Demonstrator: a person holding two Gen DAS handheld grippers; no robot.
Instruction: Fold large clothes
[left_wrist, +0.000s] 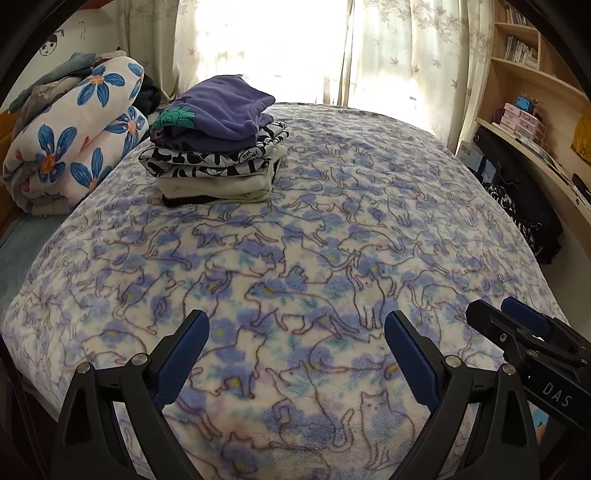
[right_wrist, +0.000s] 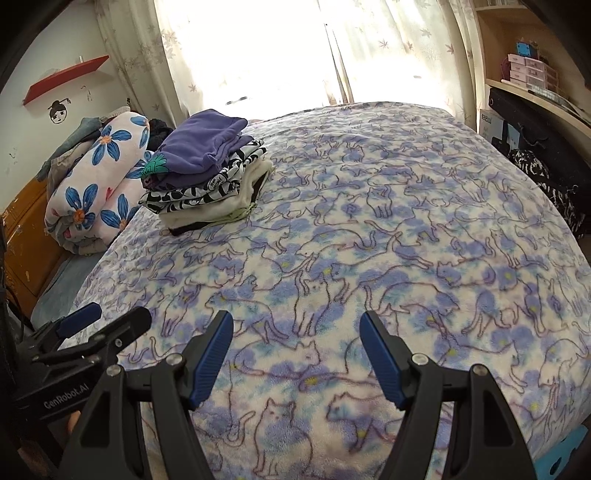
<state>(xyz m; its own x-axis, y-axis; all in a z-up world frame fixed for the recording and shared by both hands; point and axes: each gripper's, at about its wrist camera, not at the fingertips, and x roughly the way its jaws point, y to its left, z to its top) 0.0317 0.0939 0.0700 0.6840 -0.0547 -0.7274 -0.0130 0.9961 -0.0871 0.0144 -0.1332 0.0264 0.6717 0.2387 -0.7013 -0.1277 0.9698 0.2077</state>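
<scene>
1. While both tools hang low over the near edge of the bed, the left gripper (left_wrist: 297, 334) has its blue pads spread wide with only blanket showing between them; the right gripper (right_wrist: 296, 334) is likewise parted and empty, its jaws somewhat narrower.
2. Since neither holds cloth, the step in hand looks like fetching the next large garment; I judge that no unfolded one lies on the open bed within these views, so the grippers need to go elsewhere for it.
3. To do it well, seize the garment at two matching points such as shoulders or hem corners, one per gripper; spread it flat on the open middle of the cat-print blanket (left_wrist: 332, 236), well apart from the finished stack, before making any fold.
4. Keep the pads off the fleece itself; it looks soft and thick, and a low pinch could catch blanket along with garment.
5. Task things: a stack of folded clothes (left_wrist: 218, 147) sits at the far left part of the bed, a purple piece on top, black-and-white print below, pale layers underneath; it appears tidy and done.
6. Just beside the stack, at the bed's left edge, lies a rolled floral quilt (left_wrist: 74, 136) with a few darker clothes heaped on it.
7. Beyond: bright curtains (left_wrist: 388, 48) across the window; a wooden shelf unit (left_wrist: 524, 74) with books and small boxes on the right; dark items on the floor below it.
</scene>
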